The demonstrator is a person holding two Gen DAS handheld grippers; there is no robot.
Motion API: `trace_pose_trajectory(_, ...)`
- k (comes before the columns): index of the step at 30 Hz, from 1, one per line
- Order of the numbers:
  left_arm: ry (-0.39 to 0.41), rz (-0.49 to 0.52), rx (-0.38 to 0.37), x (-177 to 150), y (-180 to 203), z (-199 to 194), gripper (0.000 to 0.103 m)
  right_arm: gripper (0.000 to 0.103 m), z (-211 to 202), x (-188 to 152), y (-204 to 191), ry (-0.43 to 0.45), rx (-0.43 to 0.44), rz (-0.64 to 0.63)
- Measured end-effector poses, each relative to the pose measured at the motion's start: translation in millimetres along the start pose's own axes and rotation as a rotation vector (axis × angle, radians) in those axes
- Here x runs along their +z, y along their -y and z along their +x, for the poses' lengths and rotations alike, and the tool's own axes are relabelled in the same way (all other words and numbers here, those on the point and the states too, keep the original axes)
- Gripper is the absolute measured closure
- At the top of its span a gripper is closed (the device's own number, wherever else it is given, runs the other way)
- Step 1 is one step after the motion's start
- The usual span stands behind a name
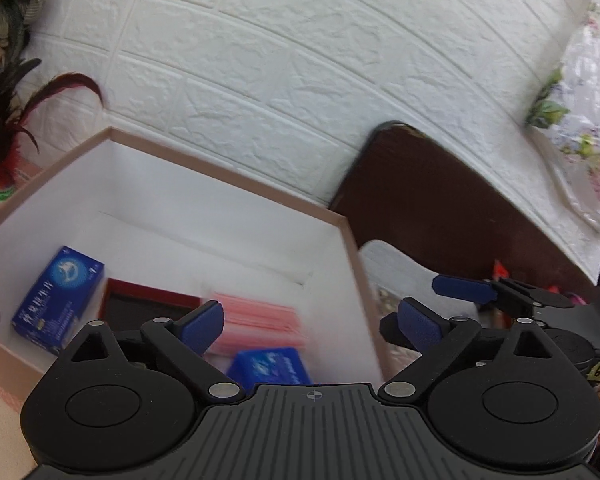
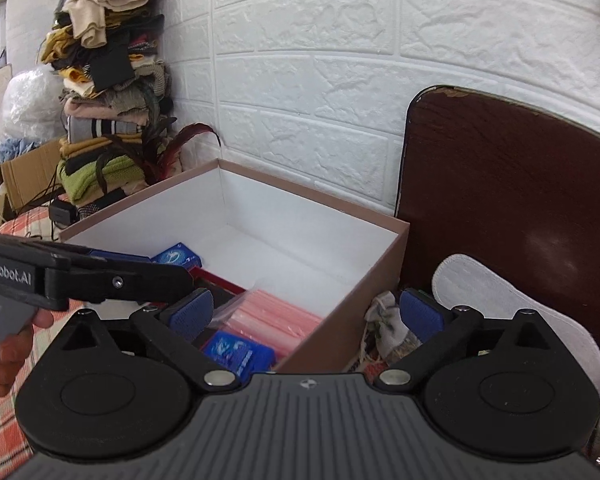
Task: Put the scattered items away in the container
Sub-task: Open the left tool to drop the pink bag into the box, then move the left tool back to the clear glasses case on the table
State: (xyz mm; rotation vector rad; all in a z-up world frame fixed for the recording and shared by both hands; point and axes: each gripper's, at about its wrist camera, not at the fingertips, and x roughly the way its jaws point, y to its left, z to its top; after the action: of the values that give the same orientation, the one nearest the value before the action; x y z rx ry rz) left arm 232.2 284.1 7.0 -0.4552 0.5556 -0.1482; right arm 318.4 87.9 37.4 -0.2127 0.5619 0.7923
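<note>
The container is a brown box with a white inside (image 1: 236, 178) (image 2: 312, 192), standing against the brick wall. In it lie a blue carton (image 1: 58, 296) (image 2: 178, 256), a dark red case (image 1: 148, 308), a pink packet (image 1: 260, 324) (image 2: 276, 316) and a second blue carton (image 1: 270, 366) (image 2: 238, 354). My left gripper (image 1: 310, 326) hangs open over the box's near right part, nothing between its pads. My right gripper (image 2: 306, 314) is open too and empty, straddling the box's near right corner. One of its fingers (image 1: 464, 289) shows in the left wrist view.
A dark brown board (image 2: 500, 200) leans on the wall right of the box, with a white padded piece (image 2: 500, 292) before it. A patterned cloth (image 2: 384, 328) lies beside the box. A clothes pile (image 2: 108, 100) and a feather shuttlecock (image 1: 4, 152) stand left.
</note>
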Motion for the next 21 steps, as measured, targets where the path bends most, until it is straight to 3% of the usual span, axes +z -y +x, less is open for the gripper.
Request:
trace_pose_trajectory(5,0.005,0.042,-0.058,-27,29,-19,0.003,0.003,-42,-25,3,0.012,-0.033,-0.042)
trace_pose_trajectory(12,-0.011,0.186,-0.163,-98,75,-38,0.003,0.002,-116,-115,20,0.037,-0.075,0.077)
trace_pose_trajectory(18,-0.12,0.206,-0.179,-153,90,-16,0.004,0.002,-160,-203,13,0.052,-0.109,0.177)
trace_pose_trajectory(21,-0.166,0.203,-0.17,-171,91,2,0.005,0.002,-166,-231,-1,0.027,-0.1,0.187)
